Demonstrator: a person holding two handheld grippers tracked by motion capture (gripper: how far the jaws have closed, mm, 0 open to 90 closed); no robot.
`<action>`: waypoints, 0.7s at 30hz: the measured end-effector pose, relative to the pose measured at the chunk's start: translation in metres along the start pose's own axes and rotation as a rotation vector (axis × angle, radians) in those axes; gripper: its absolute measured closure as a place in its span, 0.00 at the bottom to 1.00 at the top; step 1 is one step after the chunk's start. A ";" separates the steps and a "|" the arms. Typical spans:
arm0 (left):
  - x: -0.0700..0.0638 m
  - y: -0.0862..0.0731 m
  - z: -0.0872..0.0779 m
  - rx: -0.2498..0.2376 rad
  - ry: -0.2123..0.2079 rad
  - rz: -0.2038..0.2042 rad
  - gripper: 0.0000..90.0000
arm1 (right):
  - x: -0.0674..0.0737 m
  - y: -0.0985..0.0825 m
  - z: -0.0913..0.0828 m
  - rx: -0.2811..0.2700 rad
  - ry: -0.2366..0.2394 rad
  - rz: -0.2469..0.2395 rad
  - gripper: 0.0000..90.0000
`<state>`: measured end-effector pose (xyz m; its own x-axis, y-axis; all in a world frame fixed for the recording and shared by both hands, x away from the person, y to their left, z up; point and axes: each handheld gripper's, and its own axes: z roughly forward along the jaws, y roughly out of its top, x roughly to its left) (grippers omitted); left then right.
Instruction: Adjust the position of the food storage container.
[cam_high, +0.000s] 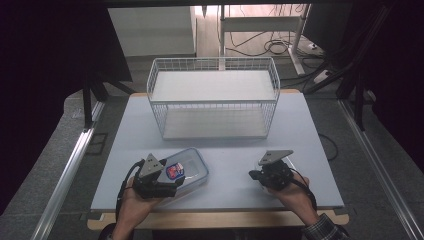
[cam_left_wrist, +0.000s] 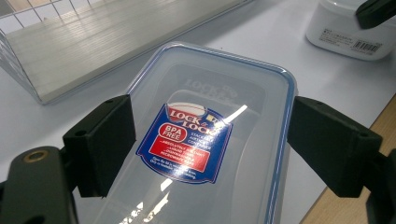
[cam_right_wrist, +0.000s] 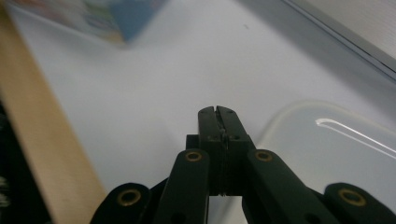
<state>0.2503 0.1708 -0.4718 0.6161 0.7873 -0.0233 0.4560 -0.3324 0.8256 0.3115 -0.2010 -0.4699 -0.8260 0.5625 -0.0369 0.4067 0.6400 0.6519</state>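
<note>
Clear rectangular plastic container, glossy blue-rimmed lid, rounded corners.

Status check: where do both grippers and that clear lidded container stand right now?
Left gripper astride the clear container, pads at its long sides. Right gripper shut, empty, over bare table beside a white tub. Wire basket behind, unobstructed.

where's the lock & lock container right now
In the high view the Lock & Lock container lies on the table's near-left part, in front of the wire basket, between the left gripper's jaws.
</note>
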 end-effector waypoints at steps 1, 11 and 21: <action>0.000 0.000 0.000 0.000 0.000 0.000 0.17 | 0.000 0.000 0.000 0.000 0.000 0.000 0.99; 0.001 -0.001 0.001 0.007 -0.003 0.001 0.19 | -0.037 -0.010 -0.006 -0.019 -0.135 0.096 0.99; 0.002 -0.002 0.001 0.010 -0.002 0.003 0.24 | -0.076 -0.018 -0.014 -0.063 -0.196 0.202 0.99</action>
<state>0.2516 0.1722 -0.4740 0.6191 0.7850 -0.0219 0.4602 -0.3401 0.8201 0.3618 -0.2624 -0.4680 -0.6372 0.7695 -0.0432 0.5253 0.4747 0.7062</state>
